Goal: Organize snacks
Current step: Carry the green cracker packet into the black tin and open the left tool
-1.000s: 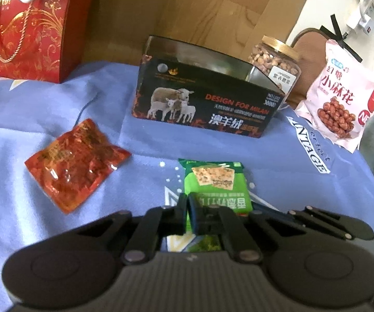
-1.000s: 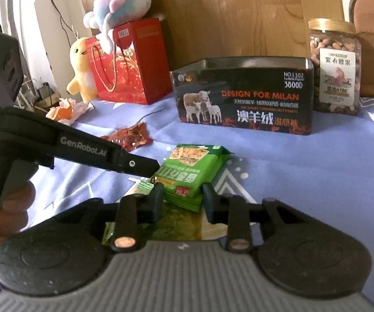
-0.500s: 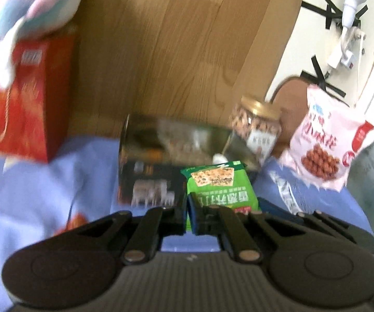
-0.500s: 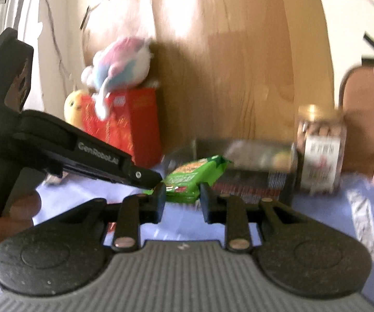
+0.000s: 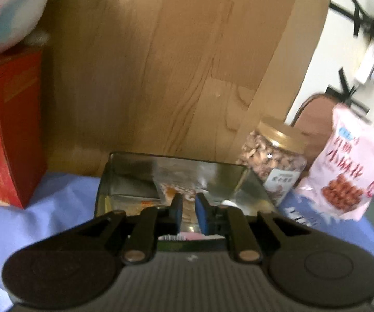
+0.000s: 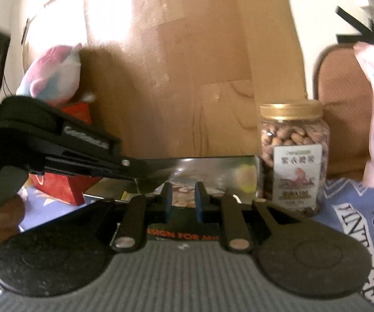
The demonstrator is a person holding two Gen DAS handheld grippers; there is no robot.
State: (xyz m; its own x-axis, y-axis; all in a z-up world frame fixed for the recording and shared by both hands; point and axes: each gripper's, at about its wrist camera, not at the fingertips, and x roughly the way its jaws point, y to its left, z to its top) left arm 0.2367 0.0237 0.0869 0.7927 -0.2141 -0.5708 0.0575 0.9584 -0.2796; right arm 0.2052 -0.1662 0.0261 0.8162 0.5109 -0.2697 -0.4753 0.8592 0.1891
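The open tin (image 5: 176, 179) sits dead ahead at twelve o'clock, its top clear from above, though snack packets already cover its floor. The left hand-held gripper (image 6: 140, 175) reaches over its left rim. A nut jar (image 6: 293, 156) stands just beside its right wall at two o'clock, a pink bag (image 5: 348, 171) further right. A red box (image 5: 7, 130) blocks ten o'clock; a wooden board (image 5: 161, 65) closes the back.

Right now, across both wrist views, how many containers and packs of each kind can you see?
Tin: 1
Nut jar: 1
Pink bag: 1
Red gift bag: 1
Clear pack in tin: 1
Total: 5
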